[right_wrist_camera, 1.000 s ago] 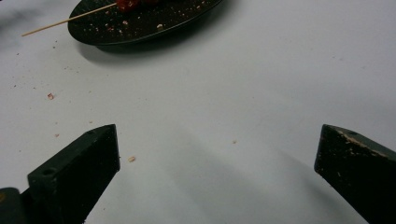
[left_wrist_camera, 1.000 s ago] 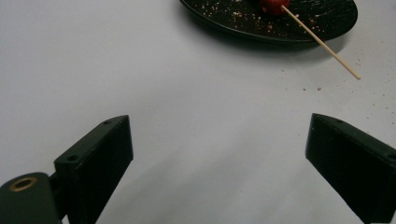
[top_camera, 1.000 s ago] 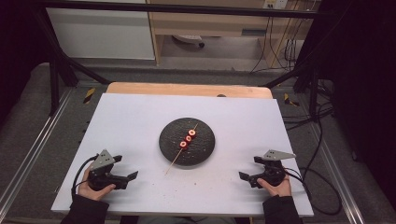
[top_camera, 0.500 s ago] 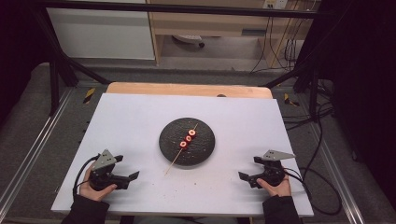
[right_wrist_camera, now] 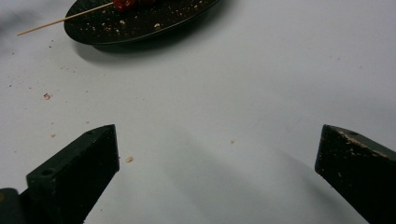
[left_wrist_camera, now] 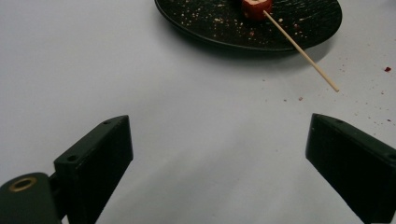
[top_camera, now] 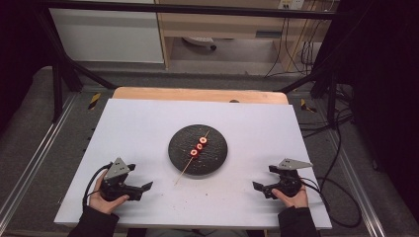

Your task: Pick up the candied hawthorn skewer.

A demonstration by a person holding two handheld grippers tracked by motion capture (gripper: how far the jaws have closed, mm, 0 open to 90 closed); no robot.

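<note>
A white rectangular tabletop [top_camera: 148, 128] fills the middle of the high view, laid over a light wooden board [top_camera: 200, 95] whose far edge peeps out at the top. Around it lie grey floor, black frame bars and, at the upper right, a tangle of dark cables [top_camera: 301, 47]; a pale cabinet [top_camera: 106, 34] stands at the upper left.

At the centre of the frame sits a round black textured plate [top_camera: 212, 158], and across it lies a thin wooden skewer [top_camera: 184, 173] threaded with three red slices, its bare end jutting past the plate's lower left rim over the table.

The left gripper [top_camera: 143, 187] rests at the lower left, held in a hand, and the right gripper [top_camera: 257, 186] at the lower right; both are well apart from the plate, with jaws spread wide and nothing between them.

The left gripper view adds red crumbs [left_wrist_camera: 387, 69] scattered on the table by the skewer's tip [left_wrist_camera: 322, 77]. The right gripper view shows pale crumbs [right_wrist_camera: 129, 159] on the white surface and speckles on the plate [right_wrist_camera: 140, 25].
</note>
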